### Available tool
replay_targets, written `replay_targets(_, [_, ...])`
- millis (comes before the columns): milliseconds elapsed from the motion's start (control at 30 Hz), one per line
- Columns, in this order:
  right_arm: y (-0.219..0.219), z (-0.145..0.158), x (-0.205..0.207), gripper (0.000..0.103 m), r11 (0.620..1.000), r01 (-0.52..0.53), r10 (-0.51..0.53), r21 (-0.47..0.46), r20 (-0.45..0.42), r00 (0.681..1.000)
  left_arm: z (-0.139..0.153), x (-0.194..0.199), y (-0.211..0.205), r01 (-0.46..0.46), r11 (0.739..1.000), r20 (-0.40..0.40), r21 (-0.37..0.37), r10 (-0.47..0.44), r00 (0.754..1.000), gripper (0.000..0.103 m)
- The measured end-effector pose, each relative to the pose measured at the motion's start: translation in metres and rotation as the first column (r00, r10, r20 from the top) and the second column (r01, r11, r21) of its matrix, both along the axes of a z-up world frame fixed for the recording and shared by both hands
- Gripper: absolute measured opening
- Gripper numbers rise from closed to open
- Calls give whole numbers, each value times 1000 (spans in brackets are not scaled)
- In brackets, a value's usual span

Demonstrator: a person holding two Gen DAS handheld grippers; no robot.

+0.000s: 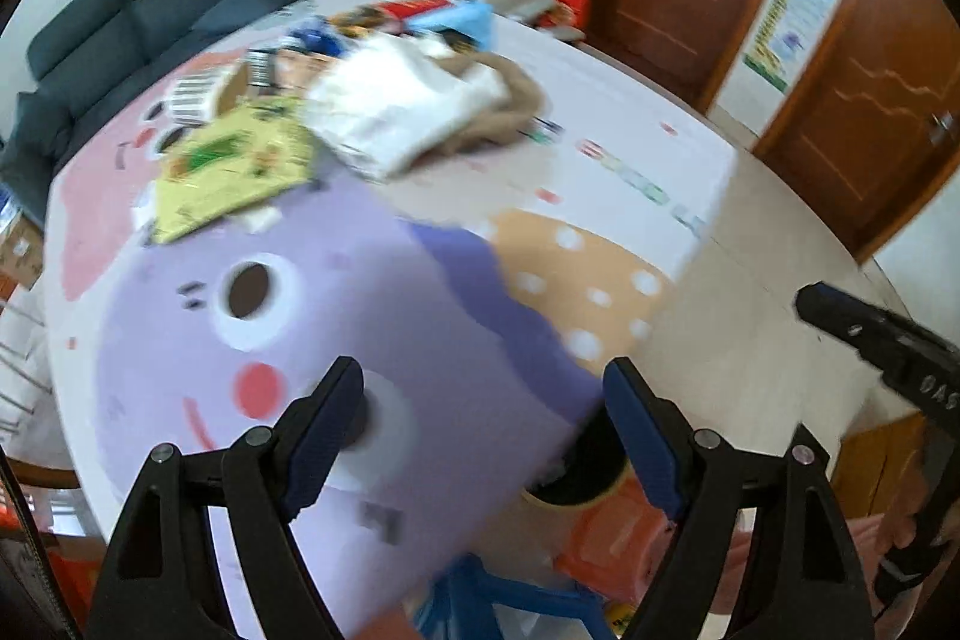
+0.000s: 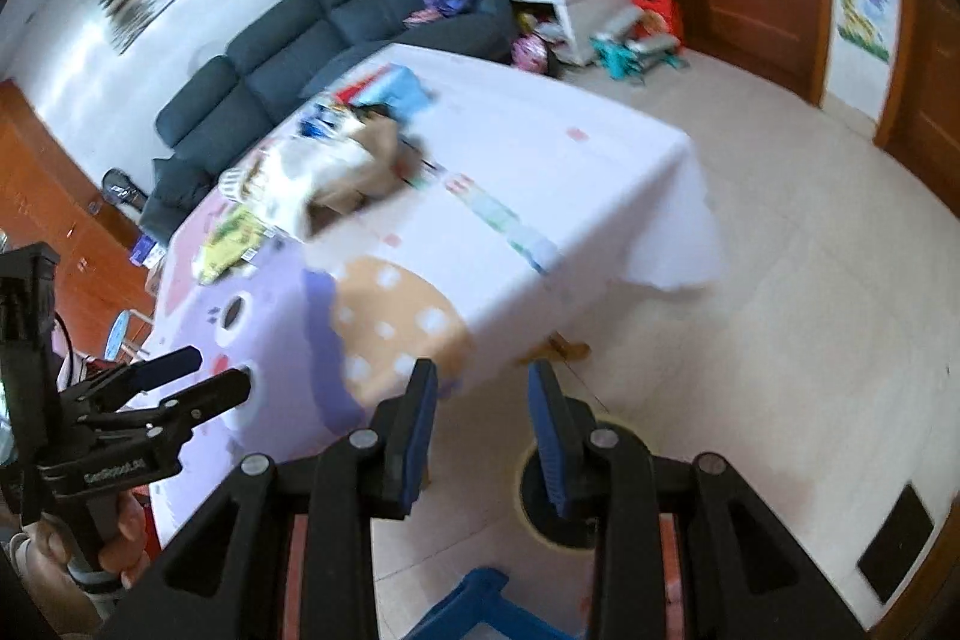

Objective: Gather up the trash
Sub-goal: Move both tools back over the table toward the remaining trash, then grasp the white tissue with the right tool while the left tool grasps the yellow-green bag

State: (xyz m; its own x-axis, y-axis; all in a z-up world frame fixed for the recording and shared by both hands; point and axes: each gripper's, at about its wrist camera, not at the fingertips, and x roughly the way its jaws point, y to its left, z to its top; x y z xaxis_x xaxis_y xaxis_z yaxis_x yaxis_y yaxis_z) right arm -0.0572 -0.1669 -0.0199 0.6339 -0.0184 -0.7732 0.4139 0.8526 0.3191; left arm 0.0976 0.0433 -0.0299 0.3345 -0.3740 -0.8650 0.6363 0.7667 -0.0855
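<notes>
1. The surface [image 1: 630, 112], under a cartoon-printed cloth, fills the middle of both views; the trash sits in a heap toward its far end, upper centre of the left wrist view.
2. A white bag [image 1: 402, 106] over a brown bag [image 1: 510, 94] is the largest item. Both look light, soft and crumply; a pinch on a raised fold or the rim should hold.
3. The yellow wrapper [image 1: 234, 166], left of the bags, lies flat; thin and probably slippery, best taken by a lifted edge.
4. The left tool [image 1: 483, 430], lower centre, stands wide apart and empty.
5. The right tool [image 2: 483, 430], lower centre of its view, is partly spread with nothing between its pads.
</notes>
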Motion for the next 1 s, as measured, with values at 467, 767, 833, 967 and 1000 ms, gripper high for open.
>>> replay_targets(467, [45,-6,156,38,977,-156,149,143,59,987,13,124,86,-183,982,52,-44,185,981,81])
replay_targets(767, [48,-52,203,48,945,-104,72,311,112,991,-3,171,125,-245,966,10,-82,247,969,81])
replay_targets(833, [50,-58,209,48,938,-99,61,333,125,990,-6,175,130,-250,964,10,-85,252,968,81])
replay_targets(967, [54,-67,216,48,928,-86,29,362,160,987,-13,183,138,-257,963,5,-87,258,966,81])
replay_targets(1000, [54,-67,217,48,928,-82,21,363,170,985,-14,184,140,-259,962,5,-88,260,966,81])
